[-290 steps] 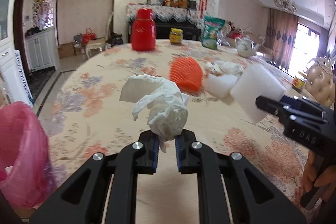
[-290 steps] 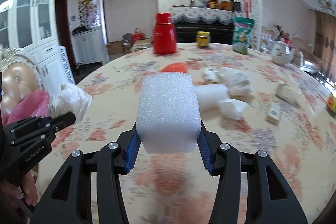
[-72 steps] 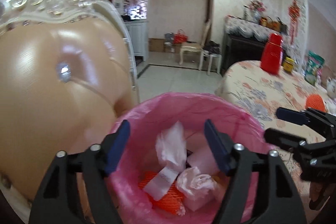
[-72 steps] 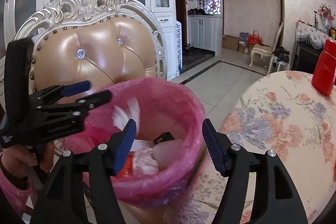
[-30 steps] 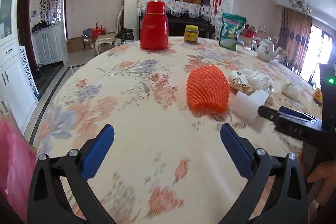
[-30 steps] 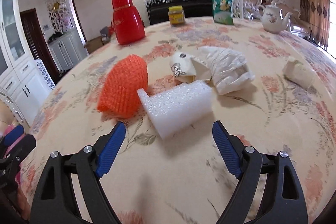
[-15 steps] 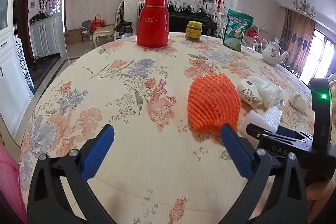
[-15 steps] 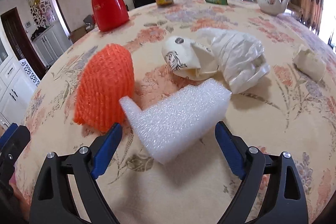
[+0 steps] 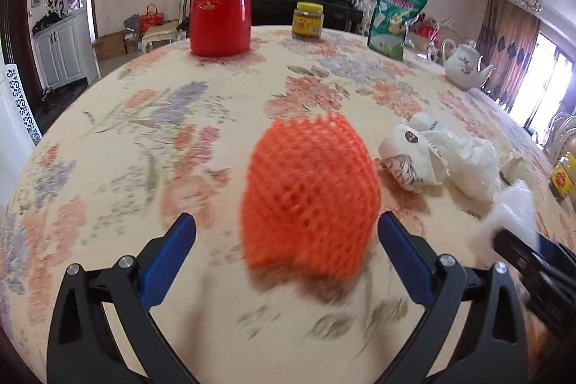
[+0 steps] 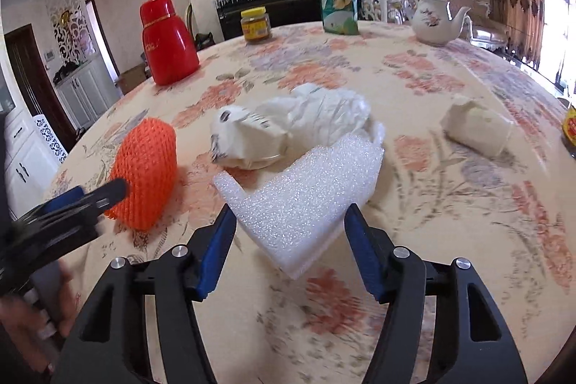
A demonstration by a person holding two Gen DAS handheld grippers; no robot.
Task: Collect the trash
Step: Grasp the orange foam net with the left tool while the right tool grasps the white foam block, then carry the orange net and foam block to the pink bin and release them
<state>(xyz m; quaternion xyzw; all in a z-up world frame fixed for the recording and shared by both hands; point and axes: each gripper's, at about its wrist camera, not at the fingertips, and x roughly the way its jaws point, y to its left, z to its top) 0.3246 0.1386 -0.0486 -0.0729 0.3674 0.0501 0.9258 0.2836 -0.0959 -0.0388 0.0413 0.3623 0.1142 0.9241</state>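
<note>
Two sets of jaws stand wide on the table: the left gripper [image 9: 286,254] straddles the orange foam net [image 9: 309,197] at frame centre, while the right gripper [image 10: 291,236] brackets the white foam piece [image 10: 306,193], its long axis running away toward upper right.

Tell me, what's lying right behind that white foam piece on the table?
Directly behind the white foam piece lie a squashed paper cup and a crumpled white plastic bag, both on the flowered tablecloth. The foam covers the bag's near edge, so whether they touch cannot be seen.
</note>
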